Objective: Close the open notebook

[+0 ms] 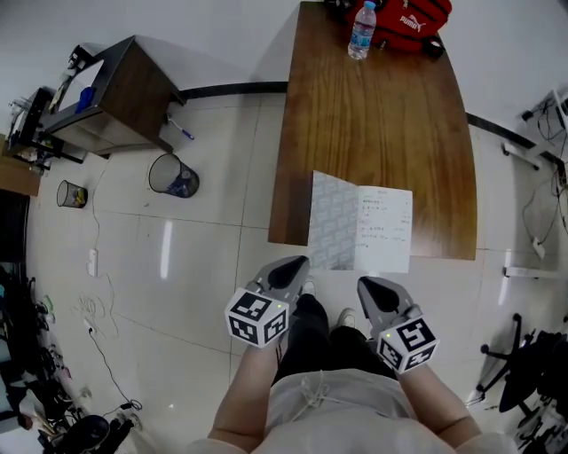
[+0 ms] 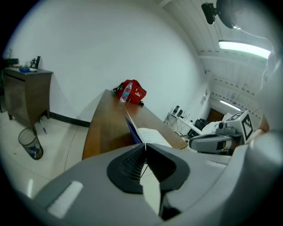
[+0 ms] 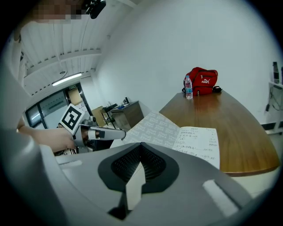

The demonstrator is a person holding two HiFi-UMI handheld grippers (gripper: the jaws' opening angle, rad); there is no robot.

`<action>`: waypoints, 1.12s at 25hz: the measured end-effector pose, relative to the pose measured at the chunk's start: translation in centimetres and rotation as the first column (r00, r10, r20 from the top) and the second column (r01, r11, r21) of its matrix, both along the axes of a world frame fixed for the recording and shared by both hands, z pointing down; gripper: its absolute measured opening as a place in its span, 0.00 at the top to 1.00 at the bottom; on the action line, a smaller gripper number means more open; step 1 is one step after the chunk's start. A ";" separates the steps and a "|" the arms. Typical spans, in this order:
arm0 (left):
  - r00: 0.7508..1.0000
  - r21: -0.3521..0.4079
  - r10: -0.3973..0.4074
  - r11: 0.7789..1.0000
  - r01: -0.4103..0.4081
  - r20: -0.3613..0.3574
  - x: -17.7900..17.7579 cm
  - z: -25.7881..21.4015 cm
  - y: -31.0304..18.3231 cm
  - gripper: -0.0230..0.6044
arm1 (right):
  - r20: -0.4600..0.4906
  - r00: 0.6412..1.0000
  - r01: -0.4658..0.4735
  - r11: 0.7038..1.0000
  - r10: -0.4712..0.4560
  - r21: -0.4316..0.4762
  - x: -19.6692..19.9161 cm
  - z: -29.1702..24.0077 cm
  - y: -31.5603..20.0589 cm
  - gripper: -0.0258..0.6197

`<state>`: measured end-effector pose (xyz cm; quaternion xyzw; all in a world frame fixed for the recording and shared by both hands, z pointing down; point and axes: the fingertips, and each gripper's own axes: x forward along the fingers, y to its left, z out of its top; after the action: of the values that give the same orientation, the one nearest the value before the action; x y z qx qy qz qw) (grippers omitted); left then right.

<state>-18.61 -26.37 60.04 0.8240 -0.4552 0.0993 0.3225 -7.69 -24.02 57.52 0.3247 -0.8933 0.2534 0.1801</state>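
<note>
At the bottom centre of the head view the person's dark trousers (image 1: 311, 341) show above the pale tiled floor (image 1: 195, 266), and the two tools reach forward on either side of them toward the bench's near edge. The left tool (image 1: 302, 263) has its jaws pinched together on the near corner of the notebook's cover (image 1: 333, 222). Its own view shows the cover edge-on, blue on the outer face, running straight into the seam between the jaws. That grip likely explains why the patterned cover stands tilted up and reads narrower than the written page: held at a free corner, it can swing about the spine. The right tool (image 1: 366, 284) hovers just short of the lower right of the notebook (image 1: 383, 229) and touches nothing. Its jaws are together and empty, probably waiting to steady or press. The notebook lies open at the lower edge of the wooden bench (image 1: 373, 133) and overhangs it slightly, which leaves that corner reachable. Well apart, at the top of the frame, stand a water bottle (image 1: 361, 31) and a red sports bag (image 1: 410, 16). At the upper left are a dark cabinet (image 1: 124, 89), a mesh wastebasket (image 1: 171, 175) and loose cables (image 1: 99, 306) on the floor, below a white wall (image 1: 222, 35).
</note>
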 end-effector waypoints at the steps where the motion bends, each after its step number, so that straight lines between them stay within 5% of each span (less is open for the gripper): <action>1: 1.000 0.017 0.012 1.000 -0.013 0.005 0.4 -1.0 -0.2 0.94 | 0.002 1.000 -0.009 1.000 0.009 0.010 0.4 -0.5 0.0 0.95; 12: 0.972 0.074 0.213 0.973 -0.221 0.099 11.2 -5.9 -0.5 0.95 | 0.020 0.986 -0.167 0.982 0.165 0.089 9.6 -4.7 1.2 0.95; 20: 0.917 0.004 0.353 0.933 -0.360 0.189 19.5 -2.4 -0.8 0.93 | 0.026 0.958 -0.285 0.957 0.284 0.060 16.6 -3.6 2.7 0.95; 28: 0.900 -0.078 0.374 0.927 -0.366 0.226 24.4 4.2 -1.0 0.93 | 0.005 0.943 -0.333 0.943 0.333 0.002 20.6 -0.1 2.8 0.95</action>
<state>5.75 -27.40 64.19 0.8721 -0.3241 0.2637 0.2548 12.88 -21.19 57.39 0.4707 -0.8263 0.2797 0.1323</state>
